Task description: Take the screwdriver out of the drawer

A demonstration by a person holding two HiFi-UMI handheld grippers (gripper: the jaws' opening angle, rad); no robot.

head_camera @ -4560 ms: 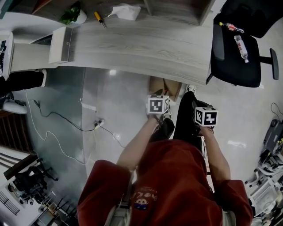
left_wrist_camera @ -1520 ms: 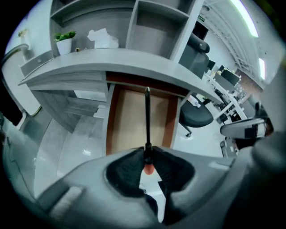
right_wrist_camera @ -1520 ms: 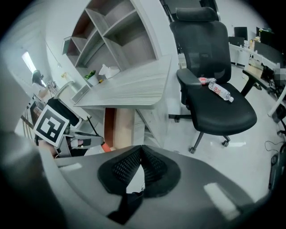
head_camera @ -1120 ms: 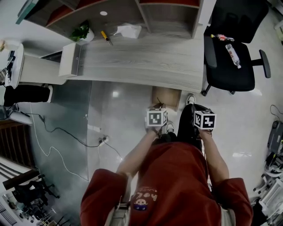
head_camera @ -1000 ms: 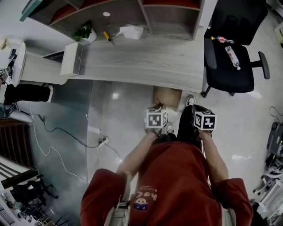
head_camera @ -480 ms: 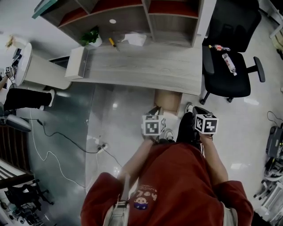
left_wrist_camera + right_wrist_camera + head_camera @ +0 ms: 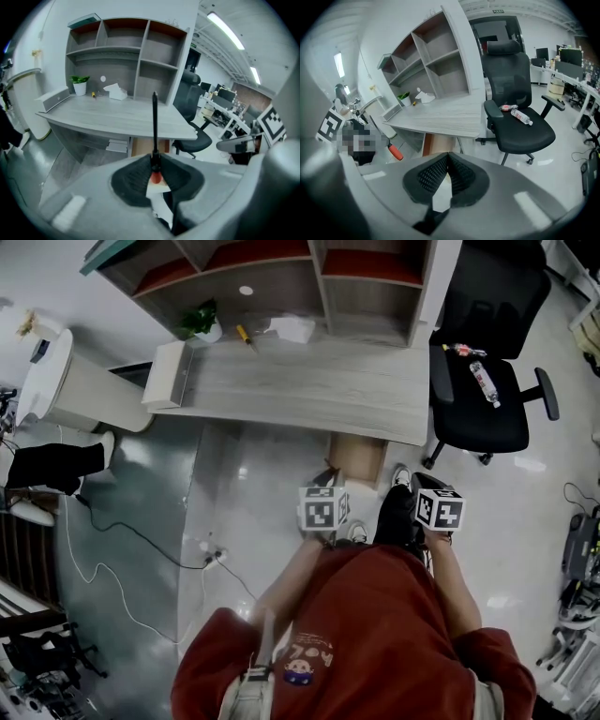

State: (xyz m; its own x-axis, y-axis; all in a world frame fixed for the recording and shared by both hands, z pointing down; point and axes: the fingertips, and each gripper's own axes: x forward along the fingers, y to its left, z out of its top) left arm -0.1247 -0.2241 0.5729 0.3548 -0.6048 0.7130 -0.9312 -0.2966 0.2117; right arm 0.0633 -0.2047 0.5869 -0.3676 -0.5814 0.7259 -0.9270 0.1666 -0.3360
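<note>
My left gripper (image 7: 154,161) is shut on the screwdriver (image 7: 154,126). Its red-orange handle sits pinched between the black pads and its thin black shaft sticks straight out past them. In the right gripper view the same orange handle (image 7: 395,152) shows at the left. My right gripper (image 7: 447,159) is shut with nothing in it. In the head view both marker cubes, left (image 7: 323,509) and right (image 7: 439,509), hang side by side in front of the person's red shirt, well short of the grey desk (image 7: 309,390). A brown drawer unit (image 7: 356,457) stands under the desk edge.
On the desk lie a yellow-handled tool (image 7: 244,334), a white crumpled cloth (image 7: 291,329) and a potted plant (image 7: 199,320), below an open shelf unit (image 7: 319,268). A black office chair (image 7: 487,390) with a bottle on its seat stands at the right. Cables trail on the floor (image 7: 122,531) at the left.
Both grippers have risen with the person; the desk and shelf now look smaller and farther off. The left gripper kept hold of the screwdriver throughout.
</note>
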